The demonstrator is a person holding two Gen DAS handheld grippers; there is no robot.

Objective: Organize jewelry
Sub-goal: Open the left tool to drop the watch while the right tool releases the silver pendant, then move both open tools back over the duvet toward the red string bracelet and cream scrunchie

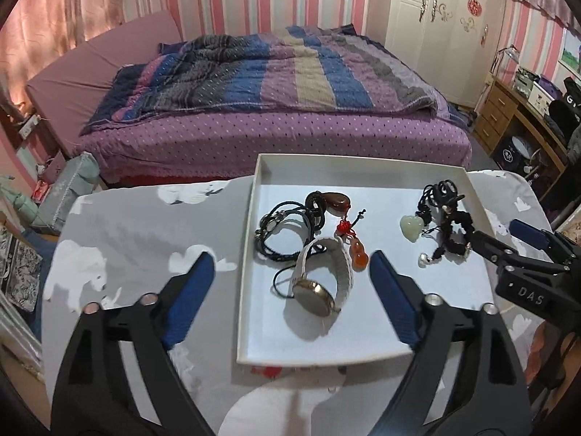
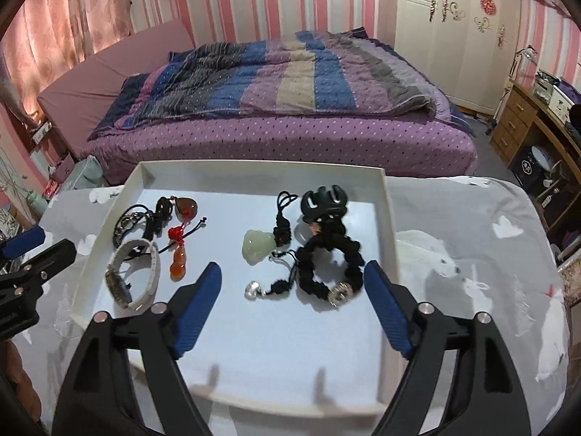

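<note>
Left wrist view: the left gripper (image 1: pixel 292 283) hovers over the near left part of the white tray (image 1: pixel 250 254), jaws released and wide, holding nothing. Between its fingers lies the watch (image 1: pixel 321 278) on its side, with an orange gourd charm (image 1: pixel 357 254) just beside it and black cords (image 1: pixel 287 225) behind. A jade pendant (image 1: pixel 412 227) and a black bracelet (image 1: pixel 454 232) lie toward the tray's right side, where the right gripper (image 1: pixel 504 239) reaches in, jaws apart. The tray sits on the worktop (image 1: pixel 127 239); a bed (image 1: pixel 276 101) lies beyond.

Right wrist view: the right gripper (image 2: pixel 292 283) hangs over the tray (image 2: pixel 390 225), jaws released and empty. The bracelet (image 2: pixel 326 254), pendant (image 2: pixel 256 245) and a silver heart (image 2: pixel 254 289) lie between its fingers. The watch (image 2: pixel 132 276) and gourd charm (image 2: pixel 177 263) are to the left, near the left gripper (image 2: pixel 40 243).
</note>
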